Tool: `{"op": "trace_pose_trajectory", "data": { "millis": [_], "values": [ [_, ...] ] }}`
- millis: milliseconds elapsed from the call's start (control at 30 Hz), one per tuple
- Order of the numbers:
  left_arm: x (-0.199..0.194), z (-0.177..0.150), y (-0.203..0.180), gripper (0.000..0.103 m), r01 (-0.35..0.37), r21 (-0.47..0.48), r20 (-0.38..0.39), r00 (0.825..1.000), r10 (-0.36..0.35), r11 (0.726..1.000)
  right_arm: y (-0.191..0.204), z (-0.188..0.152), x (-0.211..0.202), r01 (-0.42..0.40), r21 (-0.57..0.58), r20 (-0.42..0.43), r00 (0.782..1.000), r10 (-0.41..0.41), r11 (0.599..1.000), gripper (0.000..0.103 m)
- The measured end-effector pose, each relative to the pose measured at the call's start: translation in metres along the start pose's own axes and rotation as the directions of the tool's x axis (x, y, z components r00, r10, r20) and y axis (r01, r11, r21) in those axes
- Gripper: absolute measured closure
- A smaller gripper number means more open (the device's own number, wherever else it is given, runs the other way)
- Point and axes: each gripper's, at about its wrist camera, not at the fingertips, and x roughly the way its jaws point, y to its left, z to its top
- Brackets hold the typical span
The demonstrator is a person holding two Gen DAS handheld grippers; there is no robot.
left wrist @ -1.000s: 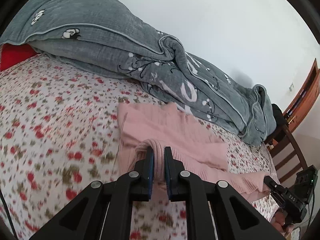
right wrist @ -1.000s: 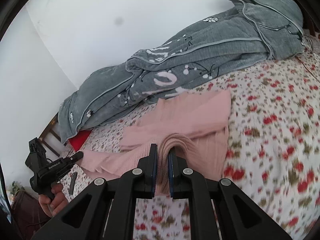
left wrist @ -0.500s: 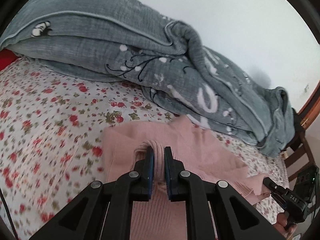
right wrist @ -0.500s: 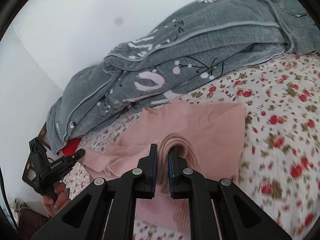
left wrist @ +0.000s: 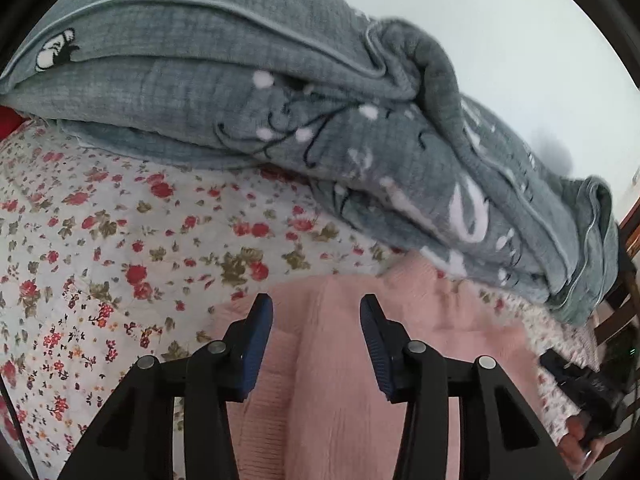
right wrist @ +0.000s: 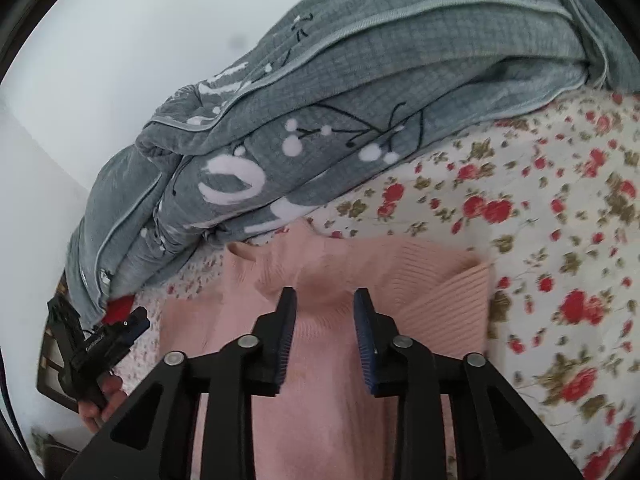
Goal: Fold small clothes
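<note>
Left wrist view: the left gripper (left wrist: 316, 316) has just been opening, and its blue ribbed pads now stand apart with nothing pinched between them. Right beneath and ahead of the jaws lies the pale pink ribbed-knit garment (left wrist: 400, 344), soft and slightly ridged, laid flat on the white bedsheet printed with small red flowers (left wrist: 120, 240). The grasp looks let go so that the carried edge can settle onto the layer below as a fold. Beyond the tips, across the far side, a thick grey quilted blanket with white and dark embroidery (left wrist: 280, 100) is heaped along the pale wall, out of the working area. To the gripper's lower right, part of the other hand-held tool and a hand (left wrist: 580, 432) show at the garment's far end.

Right wrist view: the right gripper (right wrist: 325, 312) has likewise just been opening; its jaws are released and parted, empty, with the pink knit directly under them. Here the garment's ribbing runs in fine parallel lines, and a doubled corner lies just to the gripper's right, its edge touching the flowered sheet. The grey blanket rises ahead. Far to the lower left, the left tool is held in a hand (right wrist: 100, 396).
</note>
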Motion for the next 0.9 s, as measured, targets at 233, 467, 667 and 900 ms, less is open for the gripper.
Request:
{"op": "trace_pose_trajectory", "data": {
  "millis": [233, 467, 667, 900],
  "values": [
    [0.031, 0.0, -0.014, 0.06, -0.048, 0.091, -0.101, 0.993, 0.057, 0.995, 0.003, 0.002, 0.016, 0.079, -0.088, -0.031, 0.996, -0.082, 0.993, 0.063],
    [0.06, -0.003, -0.013, 0.085, -0.093, 0.099, -0.181, 0.977, 0.109, 0.991, 0.002, 0.006, 0.059, 0.16, -0.128, -0.113, 0.978, -0.175, 0.979, 0.068],
    [0.048, 0.006, -0.01, 0.093, -0.03, 0.063, -0.144, 0.989, 0.038, 0.998, 0.029, 0.003, 0.055, 0.186, -0.28, -0.043, 0.978, -0.206, 0.942, 0.098],
    [0.036, 0.027, 0.0, 0.096, 0.07, 0.021, -0.069, 0.995, -0.069, 0.997, 0.017, 0.021, 0.026, 0.143, -0.232, 0.084, 0.988, -0.127, 0.962, 0.098]
  ]
}}
